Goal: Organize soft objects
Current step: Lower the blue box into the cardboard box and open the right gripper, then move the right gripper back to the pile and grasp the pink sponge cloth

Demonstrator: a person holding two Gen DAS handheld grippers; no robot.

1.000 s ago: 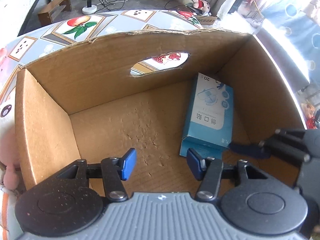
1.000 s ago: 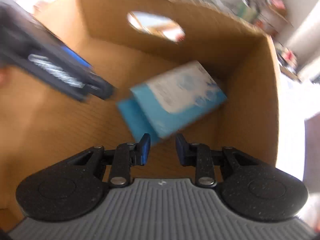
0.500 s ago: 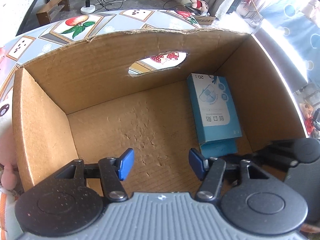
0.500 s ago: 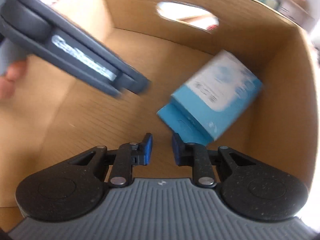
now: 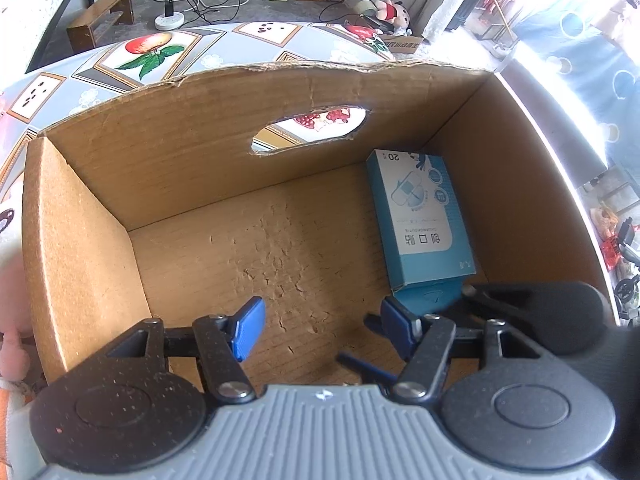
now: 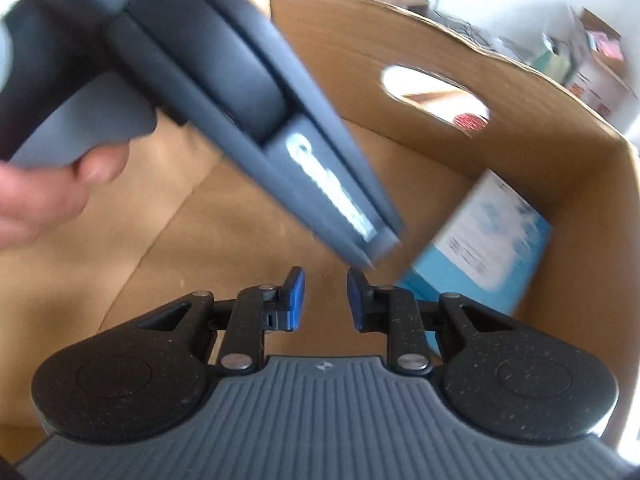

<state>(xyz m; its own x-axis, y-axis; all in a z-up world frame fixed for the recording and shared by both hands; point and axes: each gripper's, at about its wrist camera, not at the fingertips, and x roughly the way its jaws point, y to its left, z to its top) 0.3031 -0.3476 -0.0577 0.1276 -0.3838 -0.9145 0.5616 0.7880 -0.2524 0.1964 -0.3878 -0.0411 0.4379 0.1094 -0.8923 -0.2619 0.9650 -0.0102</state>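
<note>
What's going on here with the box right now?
A person works both handheld grippers over an open brown cardboard box. A blue-and-white paper carton lies flat on its floor against the right wall, held by neither. The left gripper is opening with nothing between its jaws; the right gripper is narrowly parted and empty.

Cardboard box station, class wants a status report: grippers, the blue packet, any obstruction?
Left gripper opening, nothing between pads. Right gripper narrow, empty. Blue packet flat in cardboard box, right corner. Nothing obstructing.
</note>
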